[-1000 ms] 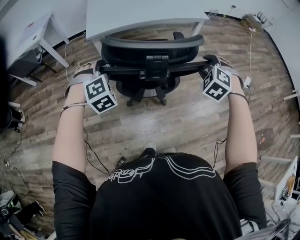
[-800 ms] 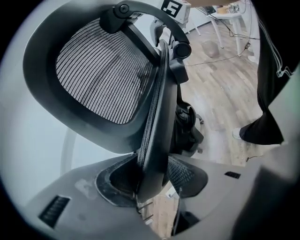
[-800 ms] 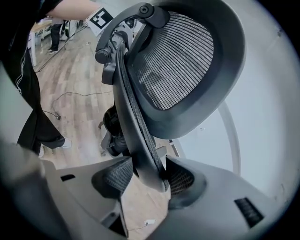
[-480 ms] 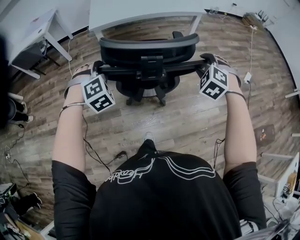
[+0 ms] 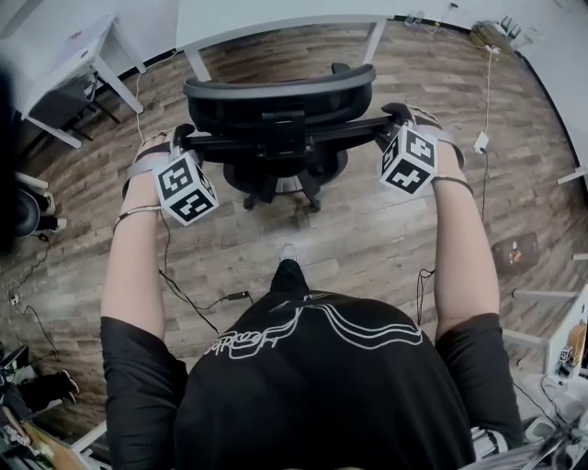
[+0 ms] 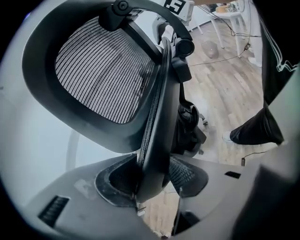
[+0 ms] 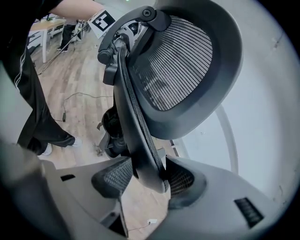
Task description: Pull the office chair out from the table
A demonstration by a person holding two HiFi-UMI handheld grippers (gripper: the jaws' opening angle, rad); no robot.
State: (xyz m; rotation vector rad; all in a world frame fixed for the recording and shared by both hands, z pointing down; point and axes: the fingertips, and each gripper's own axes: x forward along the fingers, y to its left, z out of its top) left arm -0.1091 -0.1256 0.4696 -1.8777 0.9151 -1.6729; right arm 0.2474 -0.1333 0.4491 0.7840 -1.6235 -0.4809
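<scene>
The black mesh office chair (image 5: pixel 276 101) stands on the wood floor just in front of the white table (image 5: pixel 276 14), its back towards me. My left gripper (image 5: pixel 184 138) is shut on the left edge of the chair back. My right gripper (image 5: pixel 395 115) is shut on the right edge. In the left gripper view the backrest frame (image 6: pixel 101 70) runs down between the pads of the left gripper (image 6: pixel 152 180). In the right gripper view the same frame (image 7: pixel 178 70) sits pinched in the right gripper (image 7: pixel 147 178). The chair's seat and base are mostly hidden under the backrest.
A second white desk (image 5: pixel 64 46) stands at the far left. Cables trail over the floor (image 5: pixel 197 298) beside my foot (image 5: pixel 289 252). A plug on a cord (image 5: pixel 478 142) and a small dark box (image 5: pixel 514 252) lie at the right.
The chair and both grippers have come back towards me, away from the table. The table has receded to the top of the head view. Both grips are unchanged.
</scene>
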